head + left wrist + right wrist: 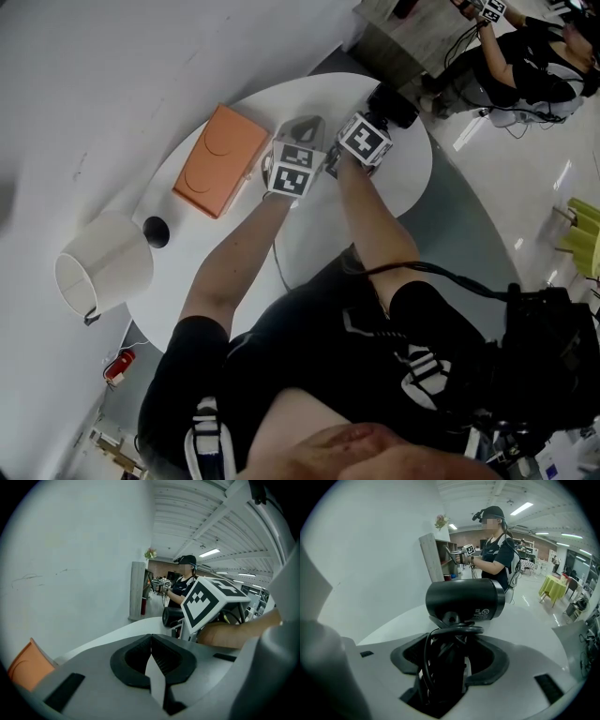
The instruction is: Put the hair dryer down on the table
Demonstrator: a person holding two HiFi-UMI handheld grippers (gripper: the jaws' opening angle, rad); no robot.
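A black hair dryer (465,599) stands upright between my right gripper's (452,641) jaws, its barrel above them and its cord wound around the handle. The jaws are shut on that handle. From the head view the dryer (394,103) hangs over the far side of the round white table (412,178), just beyond the right gripper (373,122). My left gripper (302,133) sits close beside it on the left, over the table. Its jaws (151,637) are shut with nothing between the pads. In the left gripper view the dryer's barrel (172,617) shows behind the right gripper's marker cube (211,599).
An orange box (220,159) lies on the table left of both grippers. A white cylindrical shade (103,267) and a small black round object (156,232) sit at the table's near left. Another person with grippers (494,550) stands beyond the table.
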